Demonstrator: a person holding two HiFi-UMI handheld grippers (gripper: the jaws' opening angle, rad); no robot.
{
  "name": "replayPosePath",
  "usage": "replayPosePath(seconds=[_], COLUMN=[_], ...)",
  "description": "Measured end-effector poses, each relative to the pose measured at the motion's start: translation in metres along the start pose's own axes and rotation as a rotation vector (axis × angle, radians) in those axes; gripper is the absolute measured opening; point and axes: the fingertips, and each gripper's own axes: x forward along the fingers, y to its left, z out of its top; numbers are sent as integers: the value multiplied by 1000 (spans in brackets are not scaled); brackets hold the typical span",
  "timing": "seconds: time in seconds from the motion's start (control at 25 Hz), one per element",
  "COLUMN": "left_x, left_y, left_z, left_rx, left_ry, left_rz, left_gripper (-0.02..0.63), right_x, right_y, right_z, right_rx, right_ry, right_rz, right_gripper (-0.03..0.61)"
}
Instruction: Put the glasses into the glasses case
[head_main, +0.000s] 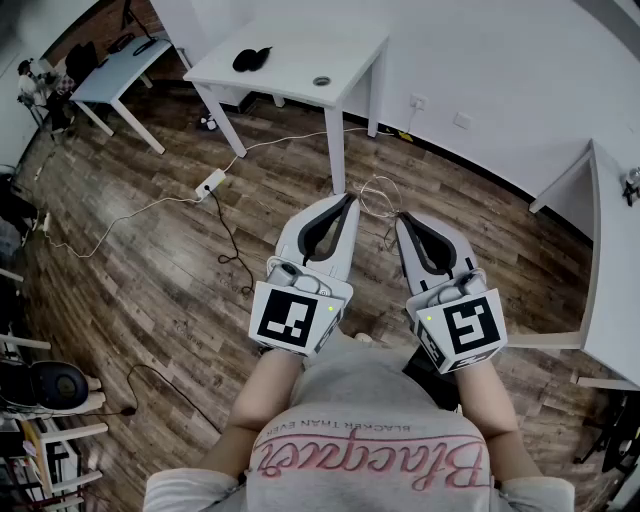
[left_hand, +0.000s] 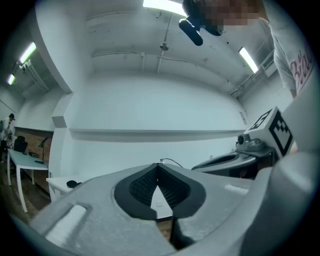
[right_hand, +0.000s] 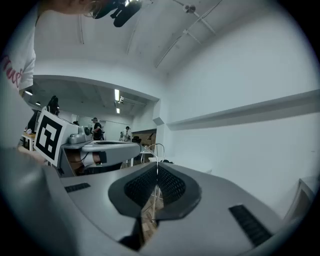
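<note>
Left gripper and right gripper are hovering side by side, both pinched together and empty. A dark object is lying on the far white table.

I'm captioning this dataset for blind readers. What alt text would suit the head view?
Seen from above, a person holds the left gripper and right gripper side by side, both shut and empty, over a wooden floor strewn with cables. Ahead stands a white table bearing a small dark object, too far to identify.

Your left gripper and right gripper: pale grey shells, black ribbed pads, black-and-white square-marker cubes. Your shirt: grey, pink lettering. The floor: brown wood-grain planks; table: white.
</note>
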Motion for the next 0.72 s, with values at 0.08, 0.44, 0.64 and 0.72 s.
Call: replayPosePath(seconds=[0.08,0.44,0.64,0.72], left_x=[2,3,1,0], left_y=[0,12,36,50], left_z=[2,0,-2,-3], left_rx=[-4,-8,-11,-19], left_ry=[-5,-3,5,11], left_rz=[6,15,28,44], left_gripper=[3,3,3,3], right_x=[1,13,34,44], right_y=[1,-2,5,7], right_z=[-2,1,2,3], right_rx=[-2,1,35,47], right_ry=[4,1,9,17], right_rz=[0,1,19,12], right_gripper=[12,12,12,12])
